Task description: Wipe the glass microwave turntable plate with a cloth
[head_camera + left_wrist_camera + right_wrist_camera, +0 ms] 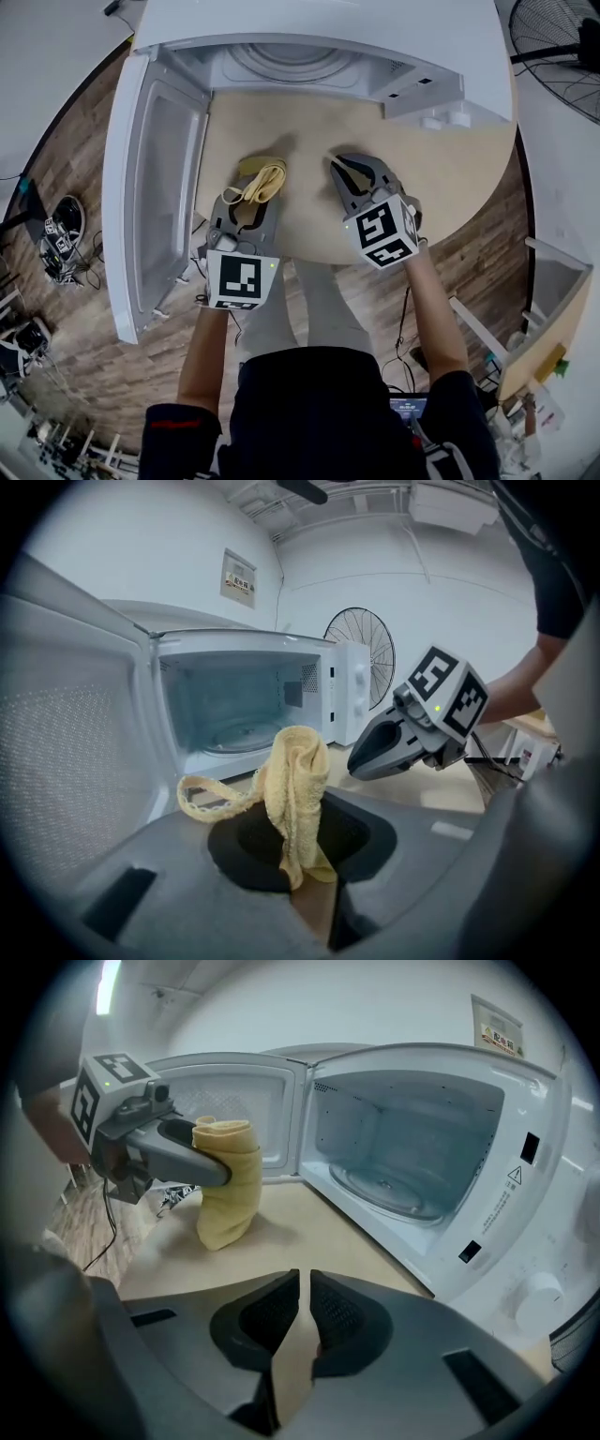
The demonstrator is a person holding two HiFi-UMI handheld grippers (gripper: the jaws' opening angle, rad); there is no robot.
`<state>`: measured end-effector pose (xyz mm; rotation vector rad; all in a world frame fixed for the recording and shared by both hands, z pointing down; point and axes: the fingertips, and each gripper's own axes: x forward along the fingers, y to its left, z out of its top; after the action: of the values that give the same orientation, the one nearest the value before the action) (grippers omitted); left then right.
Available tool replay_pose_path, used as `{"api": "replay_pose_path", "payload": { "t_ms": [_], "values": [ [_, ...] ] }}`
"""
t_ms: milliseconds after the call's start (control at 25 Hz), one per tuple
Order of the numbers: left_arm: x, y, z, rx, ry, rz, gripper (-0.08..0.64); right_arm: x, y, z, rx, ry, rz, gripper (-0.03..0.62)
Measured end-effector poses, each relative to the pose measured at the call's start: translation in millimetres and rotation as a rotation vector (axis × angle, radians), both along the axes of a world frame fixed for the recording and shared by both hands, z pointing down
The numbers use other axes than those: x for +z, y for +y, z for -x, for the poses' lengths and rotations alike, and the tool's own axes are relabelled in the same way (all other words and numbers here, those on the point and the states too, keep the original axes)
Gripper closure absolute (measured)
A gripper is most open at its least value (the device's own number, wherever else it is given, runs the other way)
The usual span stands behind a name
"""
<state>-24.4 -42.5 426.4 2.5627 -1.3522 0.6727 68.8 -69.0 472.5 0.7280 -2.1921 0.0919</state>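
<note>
Cloth [295,780], yellow and bunched, is pinched between the jaws of your left gripper [244,204]. A thick fold stands up above the pads and a lace-edged strip loops off to the left. From the right gripper view, the rest of it hangs below the jaws as a plump roll. Its lower end is close to the tabletop, but you cannot tell whether it touches. Your right gripper [300,1290] has its jaws drawn together with only a thin slit between the ribbed pads, and nothing is in them. It hangs over the bare table [450,159] just beside your left gripper, with both pointing toward the oven.

Ahead of both tips stands the white microwave [375,28] at the far edge of the pale wooden top. Its door [155,187] is swung fully open on your left, alongside the left gripper. The glass turntable plate [394,1190] lies flat on the cavity floor inside. It is well apart from the cloth and from either gripper.

The control panel with a round knob is on the microwave's right side. Past that end of the microwave, a standing fan [361,653] is set against the white wall. Under the table's rounded edge you can see wood-plank floor [84,169], with cables and gear off to your left.
</note>
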Motion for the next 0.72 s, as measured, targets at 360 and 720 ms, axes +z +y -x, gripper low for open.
{"api": "replay_pose_path", "payload": {
  "t_ms": [360,720],
  "values": [
    [19,-8,-5,0.016,-0.003,-0.033,0.503,14,-33,-3,-0.01,0.048,-0.07,0.58],
    [32,-14,0,-0.001,0.013,-0.033,0.503,15,-66,9,-0.016,0.047,-0.126,0.523]
  ]
}}
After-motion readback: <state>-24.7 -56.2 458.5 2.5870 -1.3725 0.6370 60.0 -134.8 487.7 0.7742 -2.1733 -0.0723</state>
